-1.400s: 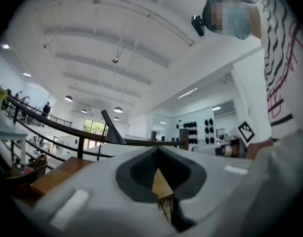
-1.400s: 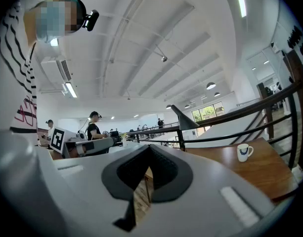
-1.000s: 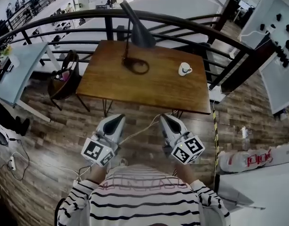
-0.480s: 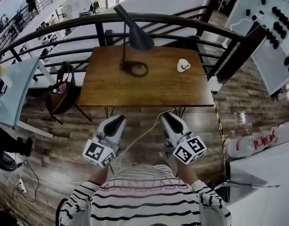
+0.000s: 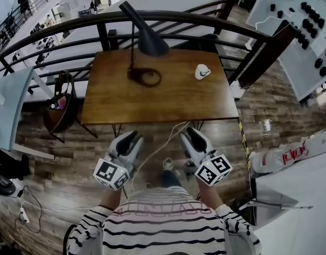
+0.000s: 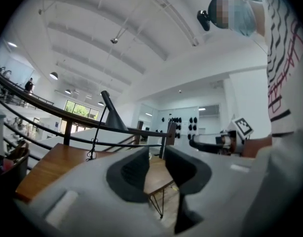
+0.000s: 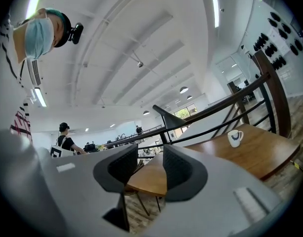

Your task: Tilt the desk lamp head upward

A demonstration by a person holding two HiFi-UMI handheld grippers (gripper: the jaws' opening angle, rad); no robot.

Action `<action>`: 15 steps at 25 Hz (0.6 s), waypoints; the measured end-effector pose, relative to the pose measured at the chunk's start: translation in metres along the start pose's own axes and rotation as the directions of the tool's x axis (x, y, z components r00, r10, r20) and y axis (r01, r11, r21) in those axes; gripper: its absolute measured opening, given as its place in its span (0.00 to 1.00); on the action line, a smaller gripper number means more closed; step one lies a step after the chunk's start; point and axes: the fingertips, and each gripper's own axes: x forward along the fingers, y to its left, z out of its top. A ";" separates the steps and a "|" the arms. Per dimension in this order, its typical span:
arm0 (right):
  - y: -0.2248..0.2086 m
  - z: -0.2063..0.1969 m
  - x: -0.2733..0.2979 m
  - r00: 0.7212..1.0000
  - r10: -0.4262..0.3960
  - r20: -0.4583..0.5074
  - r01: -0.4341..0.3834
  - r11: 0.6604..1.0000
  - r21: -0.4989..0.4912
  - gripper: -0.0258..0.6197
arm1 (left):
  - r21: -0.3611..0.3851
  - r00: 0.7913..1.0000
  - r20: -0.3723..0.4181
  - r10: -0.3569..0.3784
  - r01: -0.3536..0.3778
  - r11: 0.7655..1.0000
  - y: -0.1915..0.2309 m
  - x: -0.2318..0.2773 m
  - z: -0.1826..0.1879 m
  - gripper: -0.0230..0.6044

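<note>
Black desk lamp (image 5: 135,47) standing at the wooden table's (image 5: 168,97) far edge
Short of the table's near edge, left gripper (image 5: 132,138) and right gripper (image 5: 189,136) are opening partway, both empty; gripping the lamp head (image 5: 152,45) by its rim should lift it cleanly.

One brown rectangular wooden table (image 5: 168,100), one black cone-shaded desk lamp (image 5: 151,43), one white ceramic mug (image 5: 201,71), one dark round-backed chair (image 5: 60,104), and two grey grippers: left gripper (image 5: 132,138), right gripper (image 5: 187,135).

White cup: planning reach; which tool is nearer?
Right. The right tool hangs off the table's near edge below the cup; the left tool further left. Both have just been opening, empty.
</note>
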 end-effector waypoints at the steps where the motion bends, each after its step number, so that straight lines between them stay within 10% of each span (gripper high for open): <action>1: -0.008 0.002 0.006 1.000 0.004 -0.001 -0.004 1.000 0.003 0.27 | 0.002 1.000 -0.001 0.006 -0.006 1.000 0.004 0.008 0.000 0.20; 15: -0.119 0.062 0.108 0.989 0.150 -0.007 -0.149 0.989 0.024 0.34 | 0.027 0.994 -0.002 0.109 -0.109 0.994 0.070 0.141 0.016 0.30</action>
